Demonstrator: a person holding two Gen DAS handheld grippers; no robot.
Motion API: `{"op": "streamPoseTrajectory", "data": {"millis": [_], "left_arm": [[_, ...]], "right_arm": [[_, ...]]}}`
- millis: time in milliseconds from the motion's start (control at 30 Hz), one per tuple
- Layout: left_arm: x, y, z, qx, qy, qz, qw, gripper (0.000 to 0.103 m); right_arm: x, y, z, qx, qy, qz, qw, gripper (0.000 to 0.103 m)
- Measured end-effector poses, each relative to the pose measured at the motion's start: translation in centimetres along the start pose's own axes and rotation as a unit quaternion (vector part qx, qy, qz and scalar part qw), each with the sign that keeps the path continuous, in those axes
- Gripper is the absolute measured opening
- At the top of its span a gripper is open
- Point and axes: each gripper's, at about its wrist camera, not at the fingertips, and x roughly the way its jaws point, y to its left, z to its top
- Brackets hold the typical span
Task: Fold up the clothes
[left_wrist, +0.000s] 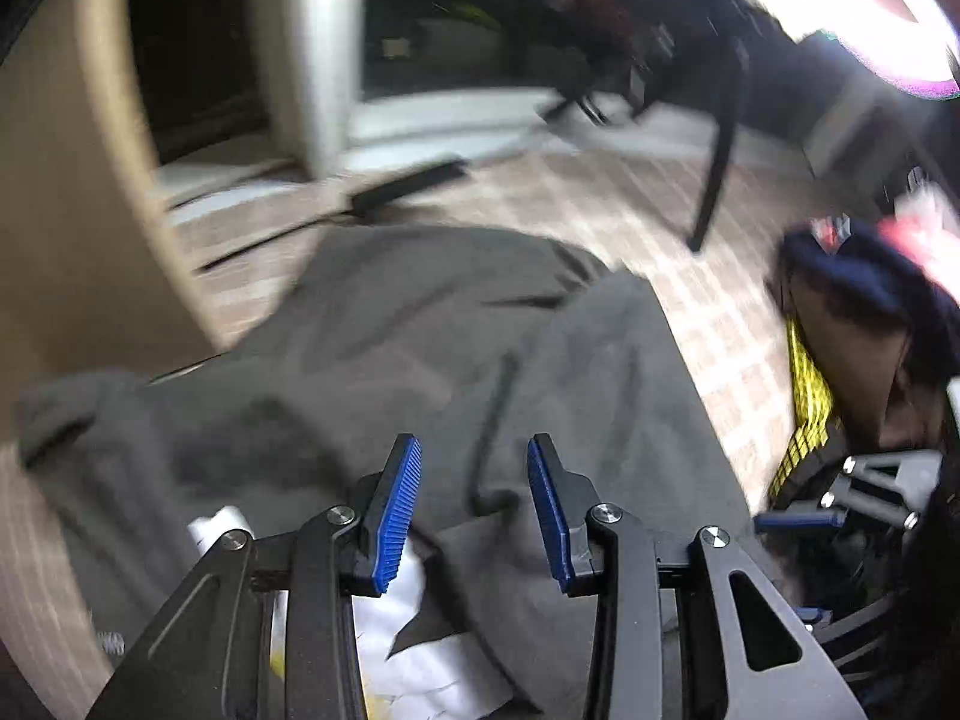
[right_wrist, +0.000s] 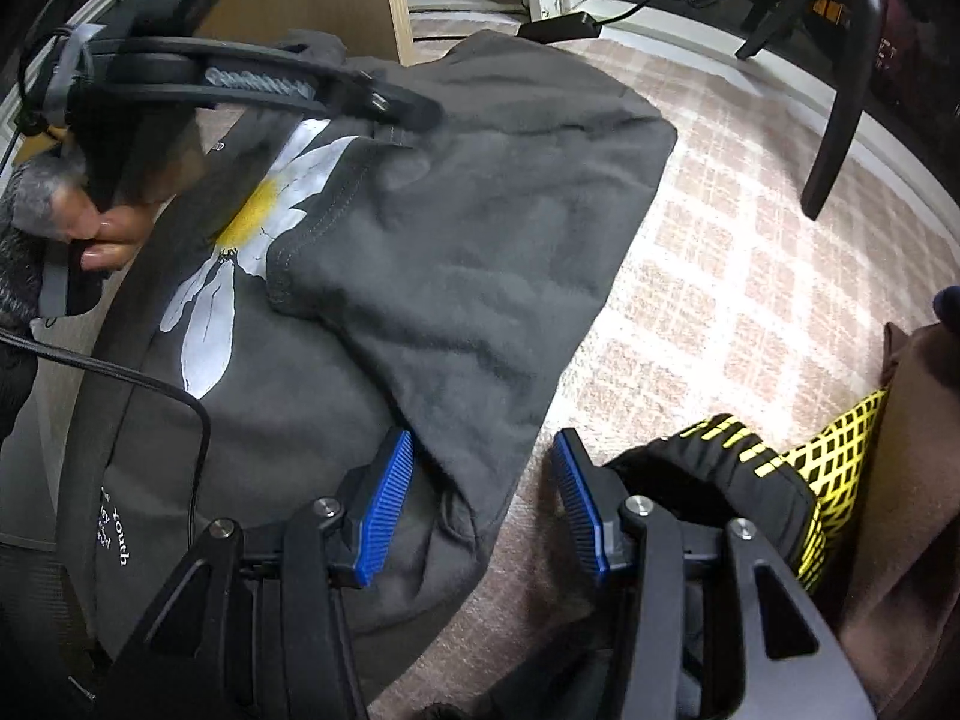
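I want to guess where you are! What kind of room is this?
Probably a room at home: a checked beige carpet, a dark grey daisy-print sweatshirt spread on it, and black chair legs nearby.

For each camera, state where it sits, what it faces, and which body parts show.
Left wrist: on the left gripper, facing down at the grey sweatshirt; no body visible.
Right wrist: on the right gripper, over the sweatshirt's edge; a hand holds the left gripper at top left.
Shared: sweatshirt, daisy print, checked carpet, yellow-black garment.
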Motion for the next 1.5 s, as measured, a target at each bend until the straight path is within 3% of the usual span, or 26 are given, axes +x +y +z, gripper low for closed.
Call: {"op": "streamPoseTrajectory", "data": {"millis": [133, 167, 200, 233, 400, 567, 700, 767, 833, 1000, 1100, 1200, 1300, 1400, 1500], "left_arm": [[1.7, -0.7, 0.1, 0.028, 0.014, 0.016, 0.9994, 0.032], [1.8, -0.8, 0.1, 0.032, 0.011, 0.017, 0.9993, 0.025], [1.8, -0.8, 0.1, 0.036, 0.01, 0.017, 0.9992, 0.004], [1.7, -0.9, 0.2, 0.038, 0.012, 0.018, 0.999, 0.002], [0.4, 0.3, 1.3, 0.011, -0.018, 0.074, 0.997, 0.009], [-3.9, 1.5, -0.3, -0.018, -0.034, 0.042, 0.9984, 0.019], [-11.0, 0.4, -5.8, -0.031, -0.07, -0.022, 0.9969, 0.038], [-13.5, -1.2, -9.6, -0.021, -0.067, -0.043, 0.9966, 0.038], [-15.4, -3.1, -13.6, -0.015, -0.058, -0.052, 0.9968, 0.038], [-18.6, -7.3, -24.2, -0.06, -0.018, -0.113, 0.9915, 0.038], [-19.7, -9.9, -29.4, -0.081, -0.01, -0.136, 0.9873, 0.038], [-19.7, -12.6, -34.0, -0.1, 0.003, -0.15, 0.9836, 0.038], [-19.9, -15.6, -38.1, -0.104, 0.015, -0.148, 0.9834, 0.038], [-20.4, -18.5, -41.1, -0.118, 0.016, -0.171, 0.9781, 0.038], [-21.1, -22.4, -42.9, -0.077, 0.008, -0.164, 0.9834, 0.04]], "right_arm": [[0.0, -0.2, -0.1, 0.004, -0.002, 0.005, 1.0, 0.048], [-0.1, -0.3, -0.1, 0.006, -0.003, 0.009, 1.0, 0.048], [-0.1, -0.6, -0.2, 0.01, -0.004, 0.014, 1.0, 0.048], [-0.1, -0.7, -0.2, 0.012, -0.004, 0.018, 1.0, 0.048], [-0.1, -0.9, -0.2, 0.011, -0.005, 0.021, 1.0, 0.048], [-1.1, -2.3, 0.0, 0.043, -0.017, 0.03, 0.999, 0.048], [-3.6, -4.8, 0.6, 0.098, -0.059, 0.025, 0.993, 0.048], [-3.7, -4.9, 0.6, 0.091, -0.049, 0.047, 0.994, 0.048], [-3.3, -3.1, 0.8, 0.051, -0.034, 0.041, 0.997, 0.048], [-1.4, 1.1, 0.8, -0.048, -0.004, -0.03, 0.998, 0.048], [-1.2, 0.1, 0.2, -0.041, 0.003, -0.09, 0.995, 0.048], [-2.0, -1.5, 0.0, 0.012, 0.002, -0.06, 0.998, 0.048], [-3.6, -0.6, -0.1, 0.011, -0.003, -0.087, 0.996, 0.048], [-7.3, 0.6, -1.2, 0.028, -0.022, -0.05, 0.998, 0.048], [-11.4, 2.1, -1.7, 0.042, -0.05, -0.005, 0.998, 0.048]]}}
